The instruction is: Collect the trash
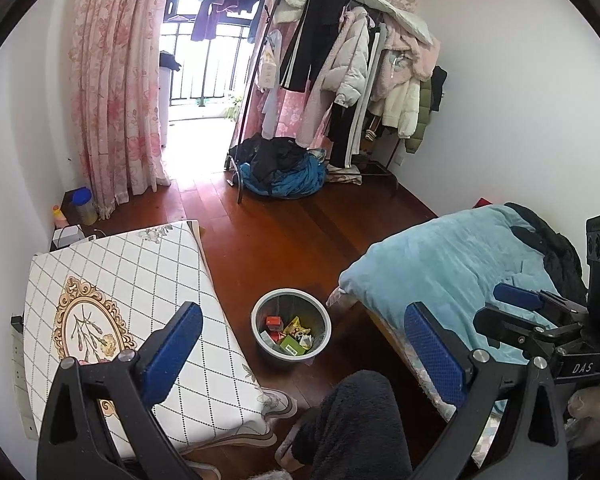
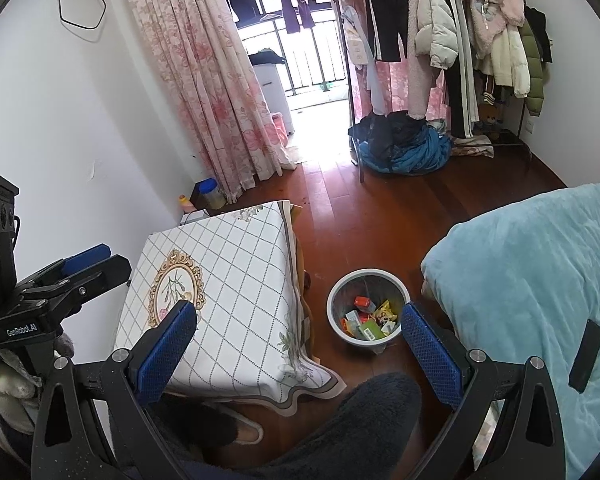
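A grey round waste bin (image 1: 260, 312) stands on the wooden floor between the table and the bed; it also shows in the right wrist view (image 2: 336, 300). Several pieces of trash (image 1: 290, 334) lie inside it: red, yellow and green packets and small boxes (image 2: 370, 318). My left gripper (image 1: 302, 344) is open and empty, held high above the floor and bin. My right gripper (image 2: 298, 340) is open and empty, also held high. The right gripper shows at the right edge of the left wrist view (image 1: 540, 312); the left gripper shows at the left edge of the right wrist view (image 2: 72, 276).
A table with a white checked cloth (image 1: 140, 292) stands left of the bin. A bed with a blue blanket (image 1: 452, 264) is on the right. The person's dark-trousered knee (image 1: 352, 420) is below. A clothes rack (image 1: 360, 60) and a heap of clothes (image 1: 284, 168) stand far off.
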`<action>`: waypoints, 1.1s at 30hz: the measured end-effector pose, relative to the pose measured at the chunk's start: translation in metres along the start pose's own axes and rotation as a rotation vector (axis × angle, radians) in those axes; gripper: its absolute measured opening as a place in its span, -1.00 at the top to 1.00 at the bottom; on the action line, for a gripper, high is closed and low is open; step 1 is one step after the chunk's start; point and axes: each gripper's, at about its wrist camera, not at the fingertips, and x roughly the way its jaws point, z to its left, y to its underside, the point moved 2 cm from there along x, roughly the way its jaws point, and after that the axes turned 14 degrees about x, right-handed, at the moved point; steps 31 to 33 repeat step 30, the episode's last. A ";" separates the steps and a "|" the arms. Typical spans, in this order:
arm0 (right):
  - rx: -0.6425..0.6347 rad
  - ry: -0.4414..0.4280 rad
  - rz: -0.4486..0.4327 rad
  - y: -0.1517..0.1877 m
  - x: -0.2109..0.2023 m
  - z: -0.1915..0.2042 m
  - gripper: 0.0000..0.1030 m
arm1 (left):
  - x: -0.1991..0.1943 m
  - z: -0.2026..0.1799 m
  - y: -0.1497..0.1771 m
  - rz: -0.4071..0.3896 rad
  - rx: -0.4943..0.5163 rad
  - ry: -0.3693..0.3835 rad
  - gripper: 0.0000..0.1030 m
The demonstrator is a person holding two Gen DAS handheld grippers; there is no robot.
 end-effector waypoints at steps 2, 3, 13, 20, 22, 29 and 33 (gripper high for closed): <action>0.000 0.001 -0.002 0.000 -0.001 -0.001 -1.00 | -0.001 -0.001 -0.001 0.001 0.002 0.006 -1.00; 0.002 0.003 -0.005 -0.001 -0.003 -0.001 -1.00 | 0.000 -0.002 -0.001 0.002 0.002 0.008 -1.00; 0.016 0.008 -0.018 0.001 -0.012 -0.009 -1.00 | 0.002 -0.004 0.000 0.002 0.009 0.022 -1.00; 0.016 0.010 -0.016 0.002 -0.011 -0.010 -1.00 | 0.002 -0.002 0.002 0.001 0.010 0.033 -1.00; 0.015 0.012 -0.016 0.002 -0.012 -0.011 -1.00 | 0.003 -0.003 0.001 0.001 0.011 0.034 -1.00; 0.015 0.009 -0.014 0.003 -0.012 -0.011 -1.00 | 0.001 -0.003 0.003 -0.014 0.006 0.043 -1.00; 0.016 0.009 -0.012 0.003 -0.011 -0.012 -1.00 | 0.001 -0.003 0.003 -0.015 0.004 0.045 -1.00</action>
